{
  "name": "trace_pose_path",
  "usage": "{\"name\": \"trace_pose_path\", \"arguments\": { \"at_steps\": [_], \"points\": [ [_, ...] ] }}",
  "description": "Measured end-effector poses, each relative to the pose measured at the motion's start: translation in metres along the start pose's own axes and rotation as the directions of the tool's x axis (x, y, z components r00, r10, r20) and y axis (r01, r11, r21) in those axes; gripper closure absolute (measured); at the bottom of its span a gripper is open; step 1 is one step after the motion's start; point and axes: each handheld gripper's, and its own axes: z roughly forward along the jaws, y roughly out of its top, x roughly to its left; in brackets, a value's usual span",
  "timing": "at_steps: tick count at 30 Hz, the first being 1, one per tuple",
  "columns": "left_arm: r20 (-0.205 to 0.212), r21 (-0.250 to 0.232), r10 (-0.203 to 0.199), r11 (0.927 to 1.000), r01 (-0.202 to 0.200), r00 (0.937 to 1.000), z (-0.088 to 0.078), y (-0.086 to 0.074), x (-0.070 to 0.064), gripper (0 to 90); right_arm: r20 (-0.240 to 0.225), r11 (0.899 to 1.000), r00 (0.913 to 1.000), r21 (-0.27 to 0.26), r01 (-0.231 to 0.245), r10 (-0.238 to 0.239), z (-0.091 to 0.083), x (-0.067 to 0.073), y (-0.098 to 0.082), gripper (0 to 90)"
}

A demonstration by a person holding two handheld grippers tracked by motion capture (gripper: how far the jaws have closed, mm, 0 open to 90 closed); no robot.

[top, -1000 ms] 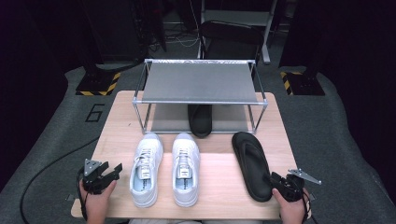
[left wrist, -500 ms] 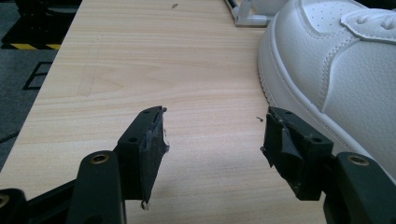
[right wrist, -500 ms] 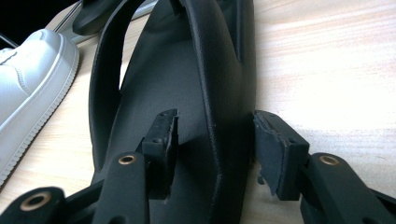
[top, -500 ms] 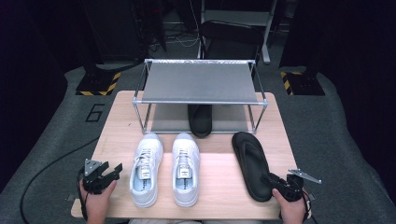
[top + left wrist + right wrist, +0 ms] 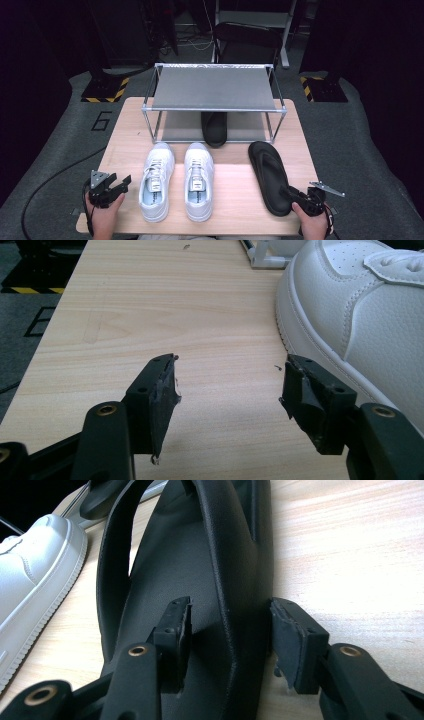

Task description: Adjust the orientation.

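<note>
The right gripper (image 5: 227,635) is standing wide around the heel edge of the black sandal (image 5: 270,176), not pressing yet, while the sandal is stretching straight away from it on the counter (image 5: 235,190).

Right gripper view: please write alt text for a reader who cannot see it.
The right claw straddles the raised side edge of a black sandal on a wooden table, one jaw over the footbed, the other outside it. A white sneaker lies at left.
</note>
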Motion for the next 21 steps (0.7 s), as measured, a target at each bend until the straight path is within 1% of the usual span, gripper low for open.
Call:
{"name": "trace_pose_path", "arguments": {
  "at_steps": [2,3,4,5,6,11,14,15,17,18,19,21],
  "points": [
    [0.0,0.001,-0.002,1.0,0.002,1.0,0.0,0.0,0.0003,37.8,0.001,1.0,1.0,-0.002,-0.008,0.008,0.0,-0.0002,0.0,52.7],
    [0.0,0.0,-0.002,1.0,0.002,1.0,0.0001,0.0,0.0003,37.8,0.004,1.0,0.9997,0.002,-0.025,0.025,-0.0006,0.0005,-0.0002,53.2],
    [-0.001,0.0,0.004,1.0,-0.004,1.0,0.0001,0.0001,0.0005,37.8,0.004,1.0,0.9997,0.004,-0.025,0.025,-0.0009,-0.0001,0.0,54.1],
    [0.0,0.0,0.002,1.0,-0.002,1.0,0.0002,0.0001,0.0003,37.8,0.006,0.999,0.9994,0.008,-0.033,0.033,-0.0013,0.0,0.0,54.6],
    [-0.001,0.001,0.008,1.0,-0.008,1.0,0.0001,0.0003,0.0006,37.8,0.005,0.999,0.9992,0.006,-0.04,0.04,-0.0014,0.0002,0.0002,55.3],
    [0.0,0.0,0.007,1.0,-0.007,1.0,0.0,0.0003,0.0005,37.8,0.007,0.998,0.9984,0.0,-0.057,0.057,-0.0031,0.0004,0.0001,59.0],
    [0.0,-0.001,0.004,1.0,-0.004,1.0,0.0,0.0002,0.0004,37.8,-0.008,0.996,0.9956,-0.006,-0.093,0.093,-0.0052,0.0,0.0003,62.6],
    [0.0,0.0,0.007,1.0,-0.007,1.0,0.0,0.0003,0.0006,37.8,-0.009,0.996,0.9957,-0.011,-0.092,0.092,-0.0058,-0.0012,0.0004,63.2],
    [0.0,-0.001,0.007,1.0,-0.007,1.0,0.0001,0.0004,0.0006,37.8,-0.022,0.993,0.9933,-0.012,-0.114,0.114,-0.0057,-0.0016,0.0003,63.6],
    [0.0,-0.001,0.007,1.0,-0.007,1.0,0.0001,0.0004,0.0006,37.8,-0.015,0.994,0.9943,-0.006,-0.105,0.105,-0.0061,-0.0023,0.0,63.7],
    [0.0,-0.001,0.007,1.0,-0.007,1.0,0.0001,0.0005,0.0006,37.8,-0.024,0.994,0.9935,-0.012,-0.111,0.111,-0.0057,-0.0024,-0.0006,63.8],
    [0.0,-0.002,0.007,1.0,-0.007,1.0,0.0001,0.0005,0.0006,37.8,-0.027,0.993,0.9927,-0.012,-0.118,0.117,-0.0062,-0.0023,-0.0006,64.2]
  ]
}}
